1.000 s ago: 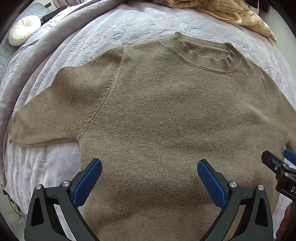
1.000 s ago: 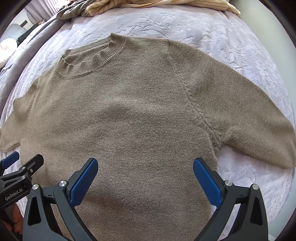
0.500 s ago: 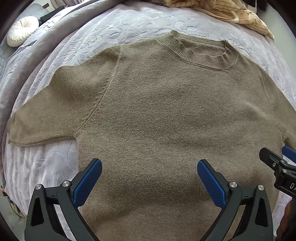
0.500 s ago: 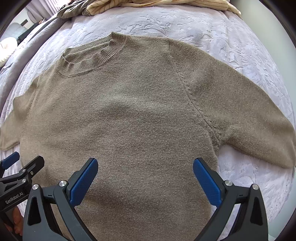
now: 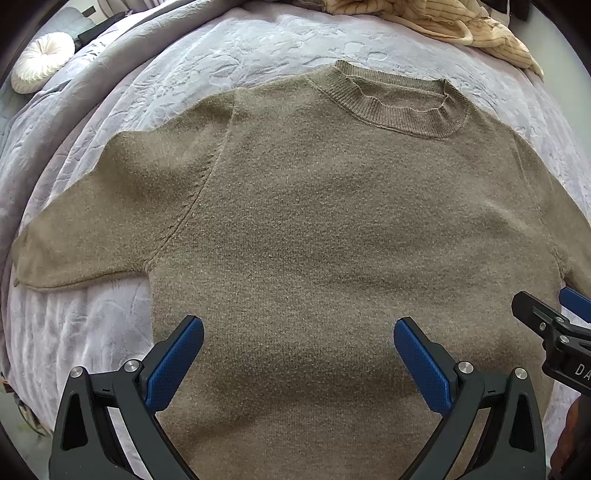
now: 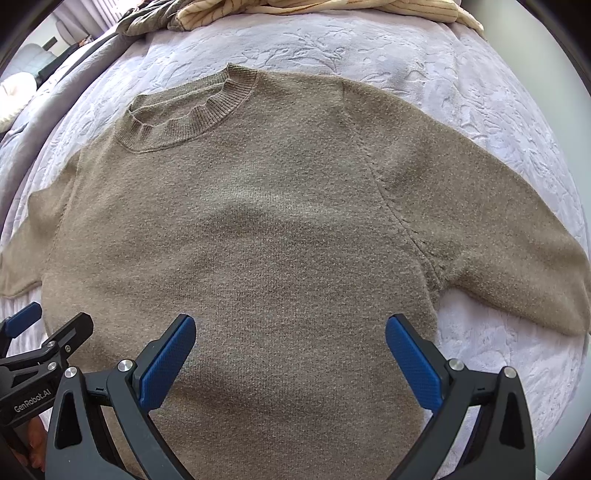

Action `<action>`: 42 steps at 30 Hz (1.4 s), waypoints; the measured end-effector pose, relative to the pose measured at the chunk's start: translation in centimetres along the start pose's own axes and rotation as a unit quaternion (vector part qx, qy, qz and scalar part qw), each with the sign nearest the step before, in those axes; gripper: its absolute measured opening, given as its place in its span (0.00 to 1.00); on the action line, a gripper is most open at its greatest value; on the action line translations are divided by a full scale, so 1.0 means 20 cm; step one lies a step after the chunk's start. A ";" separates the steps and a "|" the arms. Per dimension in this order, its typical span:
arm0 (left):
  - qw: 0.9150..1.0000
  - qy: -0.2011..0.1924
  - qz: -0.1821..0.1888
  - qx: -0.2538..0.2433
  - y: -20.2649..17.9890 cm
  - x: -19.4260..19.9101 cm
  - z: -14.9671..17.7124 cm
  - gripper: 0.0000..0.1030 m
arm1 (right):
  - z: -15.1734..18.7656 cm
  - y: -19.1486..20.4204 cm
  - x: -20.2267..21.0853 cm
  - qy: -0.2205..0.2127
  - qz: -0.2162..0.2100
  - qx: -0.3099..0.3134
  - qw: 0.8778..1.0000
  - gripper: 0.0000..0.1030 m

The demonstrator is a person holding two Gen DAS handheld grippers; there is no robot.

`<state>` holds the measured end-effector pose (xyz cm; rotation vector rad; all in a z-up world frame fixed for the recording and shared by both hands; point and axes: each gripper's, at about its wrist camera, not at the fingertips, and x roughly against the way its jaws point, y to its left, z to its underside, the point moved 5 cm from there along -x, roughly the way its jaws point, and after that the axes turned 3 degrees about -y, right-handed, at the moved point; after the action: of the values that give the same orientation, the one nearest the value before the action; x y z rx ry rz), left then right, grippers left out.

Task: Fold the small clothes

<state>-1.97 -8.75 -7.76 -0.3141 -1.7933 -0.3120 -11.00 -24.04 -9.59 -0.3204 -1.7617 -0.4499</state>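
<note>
An olive-brown knit sweater [image 5: 314, 221] [image 6: 258, 229] lies flat and face up on the bed, ribbed collar [image 5: 399, 107] away from me and both sleeves spread sideways. My left gripper [image 5: 298, 354] hovers open over the lower left of its body, blue pads wide apart with nothing between them. My right gripper [image 6: 290, 350] hovers open over the lower right of the body, also holding nothing. Each gripper shows at the edge of the other's view: the right gripper [image 5: 554, 325] and the left gripper [image 6: 44, 343]. The hem is hidden below both views.
The sweater rests on a pale lilac embossed bedspread [image 5: 258, 48] [image 6: 461, 74]. A heap of cream striped clothes [image 5: 461, 26] [image 6: 332, 11] lies beyond the collar. A round white cushion [image 5: 40, 61] sits far left on grey bedding. A hand [image 6: 33, 443] holds the left gripper.
Both views have shifted slightly: in the left wrist view the sweater has slid a little left and up. The sweater lies as before, and both grippers stay open.
</note>
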 end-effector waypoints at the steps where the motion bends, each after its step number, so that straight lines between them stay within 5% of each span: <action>1: 1.000 0.001 0.000 0.000 0.00 0.00 0.00 1.00 | 0.00 0.00 0.00 0.000 0.000 0.000 1.000 0.99; 21: 1.000 0.002 -0.001 0.007 0.09 -0.03 0.03 1.00 | 0.00 0.12 0.00 0.001 0.011 0.006 1.000 0.99; 30: 0.998 0.003 0.047 0.032 0.20 -0.06 0.05 1.00 | 0.01 0.20 0.01 0.004 0.012 0.014 1.000 0.99; 36: 0.988 -0.026 0.108 0.107 0.52 -0.08 0.05 1.00 | 0.03 0.39 0.01 0.005 -0.005 0.037 0.999 0.99; 42: 0.971 -0.073 0.104 0.203 1.09 -0.10 0.08 1.00 | 0.07 0.75 0.00 0.005 -0.039 0.086 0.996 1.00</action>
<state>5.11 11.90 -9.14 -0.2334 -1.8996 0.2315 -5.63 -10.12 -7.91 -0.1279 -1.7930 -0.3507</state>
